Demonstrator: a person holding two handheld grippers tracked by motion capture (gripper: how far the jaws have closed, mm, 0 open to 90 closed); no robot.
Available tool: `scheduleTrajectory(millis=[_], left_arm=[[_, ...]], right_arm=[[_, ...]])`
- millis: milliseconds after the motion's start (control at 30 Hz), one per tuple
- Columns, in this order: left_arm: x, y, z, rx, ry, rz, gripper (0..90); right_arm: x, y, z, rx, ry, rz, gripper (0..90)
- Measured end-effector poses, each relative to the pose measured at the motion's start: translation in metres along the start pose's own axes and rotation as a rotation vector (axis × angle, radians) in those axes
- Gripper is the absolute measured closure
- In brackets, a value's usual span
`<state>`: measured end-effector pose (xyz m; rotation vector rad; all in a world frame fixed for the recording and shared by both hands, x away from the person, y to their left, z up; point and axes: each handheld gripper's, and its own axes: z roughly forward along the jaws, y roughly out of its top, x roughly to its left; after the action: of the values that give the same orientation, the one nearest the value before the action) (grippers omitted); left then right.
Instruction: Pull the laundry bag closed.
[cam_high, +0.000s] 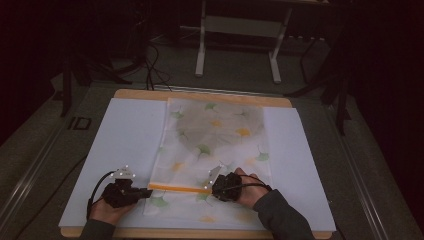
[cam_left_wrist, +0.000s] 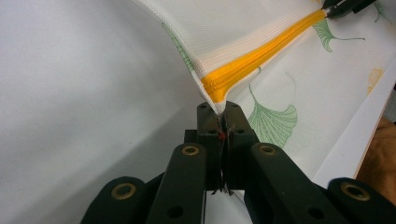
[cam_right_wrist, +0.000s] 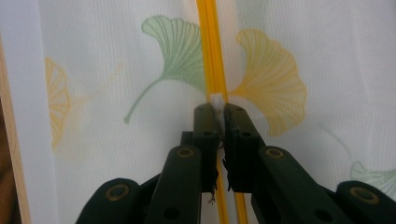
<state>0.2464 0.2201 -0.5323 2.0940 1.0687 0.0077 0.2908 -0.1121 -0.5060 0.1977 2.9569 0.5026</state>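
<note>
A white mesh bag (cam_high: 215, 145) printed with green and yellow ginkgo leaves lies flat on the white mat. Its orange zipper (cam_high: 177, 188) runs across the near end. In the high view my left gripper (cam_high: 146, 192) is at the zipper's left end and my right gripper (cam_high: 212, 187) at its right end. The left gripper (cam_left_wrist: 220, 112) is shut on the bag's corner, where the zipper (cam_left_wrist: 261, 60) begins, and lifts the fabric a little. The right gripper (cam_right_wrist: 217, 112) is shut on a small white zipper pull (cam_right_wrist: 216, 99) on the zipper (cam_right_wrist: 212, 56).
The white mat (cam_high: 125, 145) covers a wooden tabletop (cam_high: 200, 95), whose edge shows at the back and front. A white metal stand (cam_high: 240, 30) and cables (cam_high: 150, 65) are on the dark floor beyond. The other gripper (cam_left_wrist: 345, 5) shows at the zipper's far end.
</note>
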Motion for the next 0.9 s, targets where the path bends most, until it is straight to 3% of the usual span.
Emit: scheduleTrajectory(millis=[900], left_arm=[[0.000, 0.000, 0.000, 0.002, -0.002, 0.001, 87.9]], right_arm=[[-0.003, -0.015, -0.006, 0.038, -0.010, 0.008, 84.3]])
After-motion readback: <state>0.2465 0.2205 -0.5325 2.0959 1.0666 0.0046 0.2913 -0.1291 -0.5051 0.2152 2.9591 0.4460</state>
